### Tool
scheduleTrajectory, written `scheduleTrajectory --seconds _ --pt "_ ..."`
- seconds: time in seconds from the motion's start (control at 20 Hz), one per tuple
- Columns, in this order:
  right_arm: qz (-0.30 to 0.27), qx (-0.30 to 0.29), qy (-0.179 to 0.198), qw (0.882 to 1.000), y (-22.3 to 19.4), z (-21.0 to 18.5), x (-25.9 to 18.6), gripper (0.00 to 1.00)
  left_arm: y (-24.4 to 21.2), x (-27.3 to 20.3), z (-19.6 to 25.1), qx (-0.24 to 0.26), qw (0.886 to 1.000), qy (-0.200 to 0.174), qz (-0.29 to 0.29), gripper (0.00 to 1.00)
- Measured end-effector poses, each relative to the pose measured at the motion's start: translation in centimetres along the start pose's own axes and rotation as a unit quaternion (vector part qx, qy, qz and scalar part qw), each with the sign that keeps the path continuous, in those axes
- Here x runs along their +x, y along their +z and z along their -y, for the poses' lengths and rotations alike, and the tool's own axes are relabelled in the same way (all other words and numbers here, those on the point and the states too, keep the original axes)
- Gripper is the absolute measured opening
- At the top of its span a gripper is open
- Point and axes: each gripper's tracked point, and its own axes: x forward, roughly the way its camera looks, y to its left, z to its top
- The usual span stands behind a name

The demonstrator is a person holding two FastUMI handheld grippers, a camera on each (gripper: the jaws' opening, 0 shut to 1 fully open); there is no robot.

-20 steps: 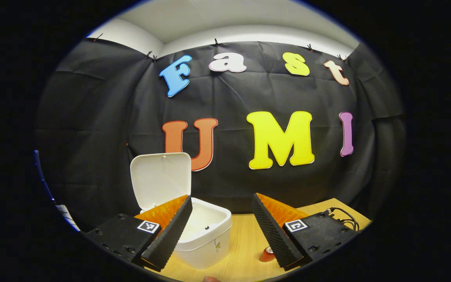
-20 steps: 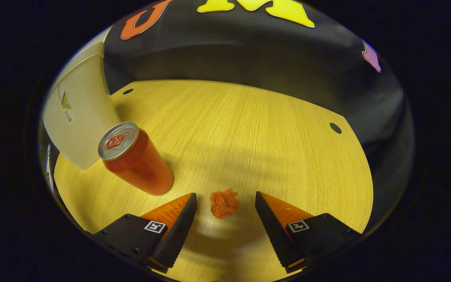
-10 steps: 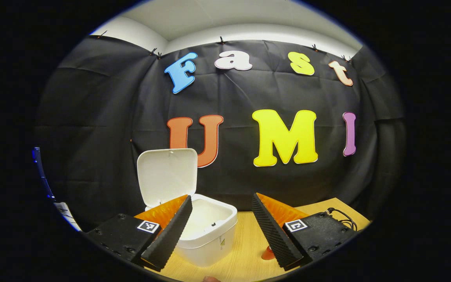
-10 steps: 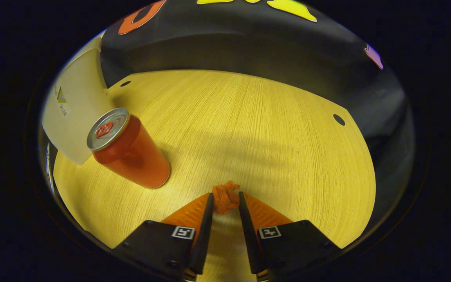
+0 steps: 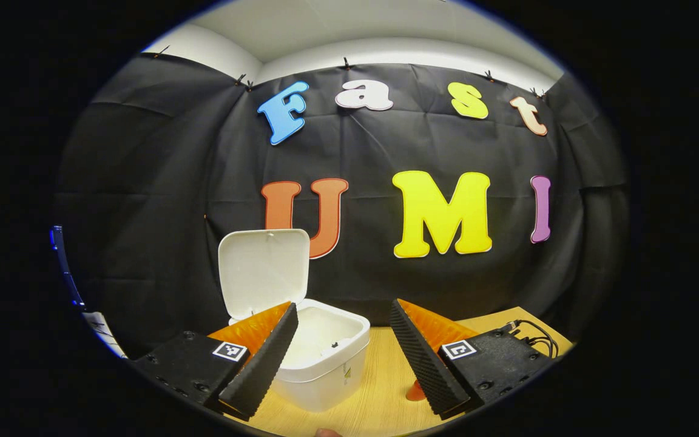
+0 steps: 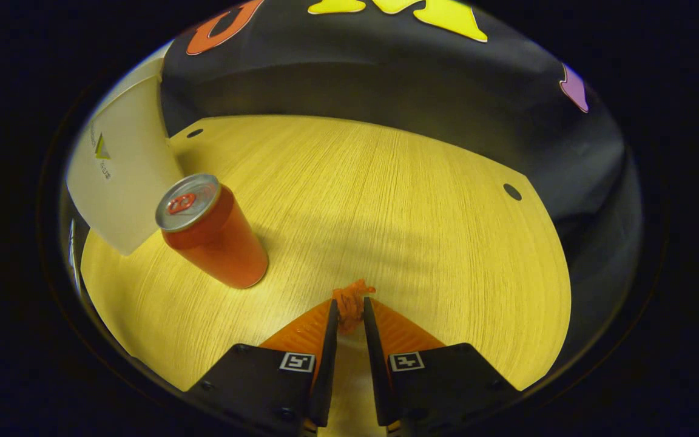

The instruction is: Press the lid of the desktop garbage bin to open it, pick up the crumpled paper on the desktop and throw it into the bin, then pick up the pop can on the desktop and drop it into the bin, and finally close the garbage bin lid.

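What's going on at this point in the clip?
A person is clearing a desktop with two handheld grippers. The right gripper is shut on the crumpled paper, low over the wood. The pop can stands upright beside the white bin, whose lid is up. The left gripper is open, holding nothing, in front of the bin.

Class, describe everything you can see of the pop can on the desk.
The can is orange-red with a silvery metal top and an orange-red pull tab, unopened as far as it shows. It stands upright on the wooden desk, just in front of the white bin; contact with it cannot be told. Nothing grips it.
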Motion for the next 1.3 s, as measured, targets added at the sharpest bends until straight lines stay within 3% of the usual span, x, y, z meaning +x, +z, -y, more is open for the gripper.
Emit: scheduleTrajectory --seconds 0.1,0.15,0.2,0.45,0.5,0.65,0.7,0.75,0.8,1.0,1.1,1.3 --pt "0.025 0.005 -0.002 1.0 1.3 -0.1 -1.7 0.3 0.0 0.1 0.0 -0.003 1.0 -0.002 -0.001 1.0" --pt "0.036 0.01 0.001 0.999 2.0 -0.3 -2.5 0.3 -0.1 0.0 0.0 -0.005 1.0 -0.003 -0.002 0.94" --pt "0.045 0.016 0.004 0.999 2.5 -0.5 -3.3 0.3 -0.1 0.0 -0.1 -0.008 1.0 -0.005 -0.002 1.0" --pt "0.108 0.038 0.015 0.993 6.4 -1.6 -7.7 0.27 -0.1 -0.2 -0.2 -0.017 1.0 -0.01 -0.001 1.0" --pt "0.126 0.037 0.015 0.991 7.4 -1.9 -8.7 0.3 0.0 -0.1 -0.4 -0.017 1.0 -0.008 0.0 1.0" --pt "0.18 0.032 0.021 0.983 10.7 -3.1 -11.8 0.27 -0.2 -0.1 -0.8 -0.021 1.0 -0.008 -0.003 1.0" --pt "0.194 0.032 0.027 0.98 11.6 -3.8 -12.8 0.3 -0.3 -0.1 -0.9 -0.023 1.0 -0.008 -0.004 0.94" --pt "0.208 0.032 0.033 0.977 12.6 -4.4 -13.8 0.3 -0.3 0.0 -1.1 -0.024 1.0 -0.008 -0.005 0.94" --pt "0.221 0.032 0.039 0.974 13.4 -4.9 -14.8 0.3 -0.3 -0.1 -1.2 -0.025 1.0 -0.007 -0.005 1.0" --pt "0.283 0.028 0.058 0.957 17.2 -7.0 -18.4 0.28 -0.3 -0.1 -1.8 -0.023 1.0 -0.005 -0.004 1.0" --pt "0.304 0.026 0.069 0.95 18.8 -8.0 -20.1 0.31 -0.2 -0.1 -2.1 -0.023 1.0 -0.003 -0.004 1.0" --pt "0.332 0.026 0.093 0.939 21.2 -10.1 -22.5 0.29 0.1 -0.3 -2.9 -0.021 1.0 0.001 0.001 1.0"
